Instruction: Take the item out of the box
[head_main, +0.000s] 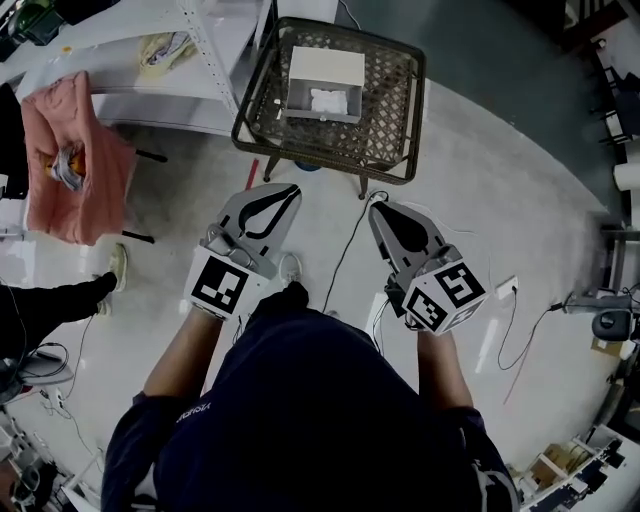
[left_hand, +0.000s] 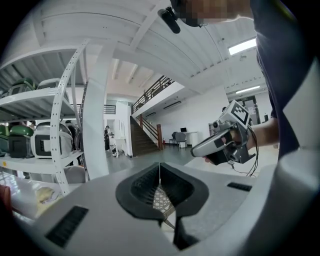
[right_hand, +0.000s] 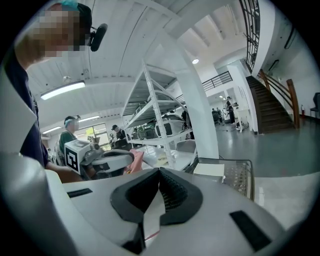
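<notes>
1. The left gripper (head_main: 285, 192) and the right gripper (head_main: 382, 210) are held low, close to the body; on each, the jaws are pressed together and nothing is held between them
2. The box (head_main: 325, 68) is seen open on the wicker table (head_main: 392, 140), well ahead of both grippers, and the white item (head_main: 328, 100) lies inside it
3. The reach seems not yet begun: one gripper's jaws should be opened before they are lowered, and the item is best approached from above, since the box walls would block an entry from the side
4. The box looks light, so it may need to be steadied by the other gripper, lest it be lifted with the item
5. A white rack (head_main: 190, 70) and a pink cloth (head_main: 65, 165) are seen left of the table, and another person's leg (head_main: 60, 298) well aside
6. A cable (head_main: 345, 250) on the floor before the table is to be stepped over
</notes>
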